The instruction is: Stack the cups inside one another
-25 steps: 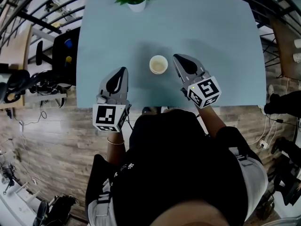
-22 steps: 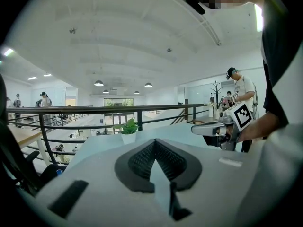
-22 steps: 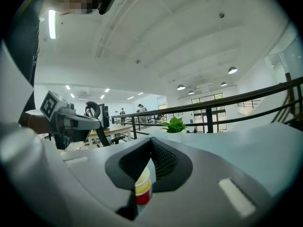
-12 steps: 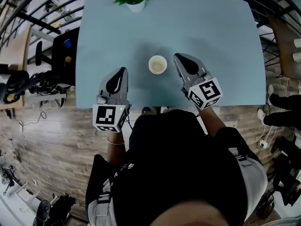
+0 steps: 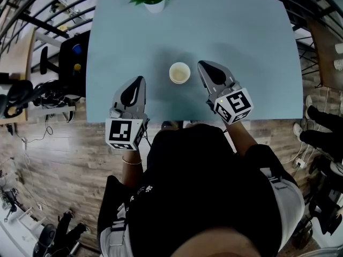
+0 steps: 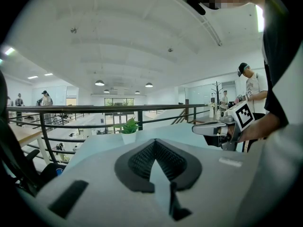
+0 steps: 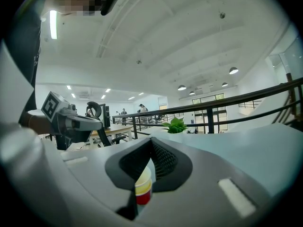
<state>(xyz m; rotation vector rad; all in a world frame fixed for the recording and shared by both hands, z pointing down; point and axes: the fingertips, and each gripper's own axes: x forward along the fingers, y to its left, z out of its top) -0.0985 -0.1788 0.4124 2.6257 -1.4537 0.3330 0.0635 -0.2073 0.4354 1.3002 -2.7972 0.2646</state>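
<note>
Cups [image 5: 180, 73] are seemingly standing nested as 1 stack on the counter [image 5: 257, 47] between the left claw [image 5: 139, 81] and right claw [image 5: 201, 65], both shut and empty, stacking looking finished.

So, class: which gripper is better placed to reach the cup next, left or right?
Right, probably: the right gripper lies nearer the cup, which shows straight ahead in its view. The left gripper lies further off.
</note>
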